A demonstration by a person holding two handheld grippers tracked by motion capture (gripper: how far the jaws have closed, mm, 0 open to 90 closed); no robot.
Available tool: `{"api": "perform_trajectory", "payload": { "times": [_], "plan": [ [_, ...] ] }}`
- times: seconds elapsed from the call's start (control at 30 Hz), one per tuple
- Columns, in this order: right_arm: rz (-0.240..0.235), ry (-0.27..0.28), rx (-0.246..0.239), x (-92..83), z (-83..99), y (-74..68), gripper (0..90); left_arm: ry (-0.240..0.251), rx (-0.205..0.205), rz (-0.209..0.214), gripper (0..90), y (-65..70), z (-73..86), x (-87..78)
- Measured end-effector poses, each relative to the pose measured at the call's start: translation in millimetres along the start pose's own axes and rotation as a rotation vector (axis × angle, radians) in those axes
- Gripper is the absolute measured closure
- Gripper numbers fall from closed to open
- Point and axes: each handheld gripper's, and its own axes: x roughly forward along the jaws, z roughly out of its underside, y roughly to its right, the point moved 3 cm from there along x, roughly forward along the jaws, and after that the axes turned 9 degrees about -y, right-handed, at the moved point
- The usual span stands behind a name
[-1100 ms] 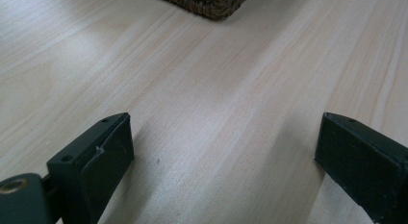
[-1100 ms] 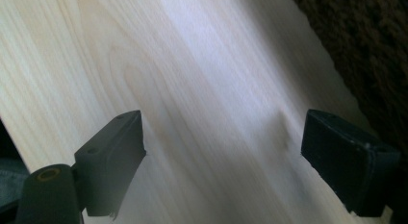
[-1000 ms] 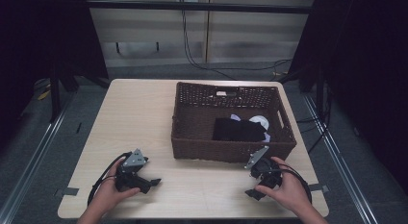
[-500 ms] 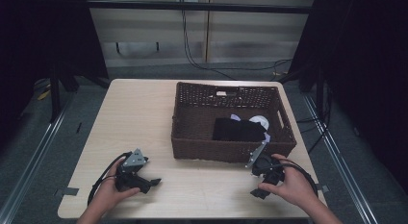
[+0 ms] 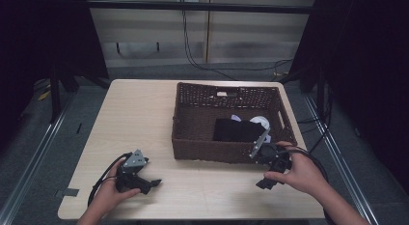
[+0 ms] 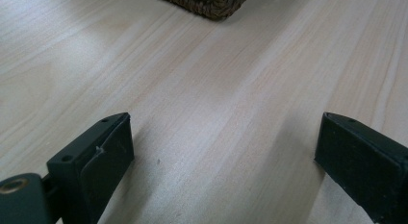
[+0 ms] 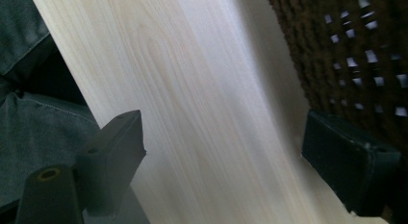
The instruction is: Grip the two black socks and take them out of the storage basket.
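A brown wicker basket (image 5: 193,138) stands on the right half of the pale wooden table (image 5: 135,119). Inside it lie a flat black object (image 5: 238,131) and a white round item (image 5: 260,122). My left gripper (image 5: 149,181) rests low near the table's front left, held by a hand, open over bare wood. In the left gripper view the left gripper (image 6: 223,125) has its jaws wide apart with nothing between them. My right gripper (image 5: 264,168) is at the basket's front right corner, also open. In the right gripper view the right gripper (image 7: 221,123) spans bare table, with the basket wall (image 7: 346,56) just beyond one jaw.
The table's front edge (image 7: 62,51) runs close to the right gripper, with a person's grey clothing (image 7: 29,118) beyond it. A corner of the basket (image 6: 207,3) lies well ahead of the left gripper. Cables (image 5: 193,46) hang behind the table.
My right gripper has shifted slightly up and toward the basket's front wall. The left gripper has stayed in place.
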Motion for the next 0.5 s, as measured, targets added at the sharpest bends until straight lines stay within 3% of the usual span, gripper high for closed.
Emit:
{"api": "perform_trajectory", "payload": {
  "times": [0.23, 0.37, 0.5],
  "plan": [
    [-0.001, -0.010, -0.013, -25.2, -6.1, 8.1, 14.8, 0.001, 0.001, -0.001, 5.6, -0.1, -0.1, 0.0],
    [-0.043, 0.024, -0.006, -46.7, -13.6, 17.0, 15.0, 0.001, 0.004, -0.003, 5.6, -0.4, -0.1, 0.0],
    [-0.031, 0.020, -0.009, -56.0, -19.0, 23.3, 15.0, 0.000, 0.004, -0.002, 5.6, -0.3, -0.1, -0.1]
  ]
}}
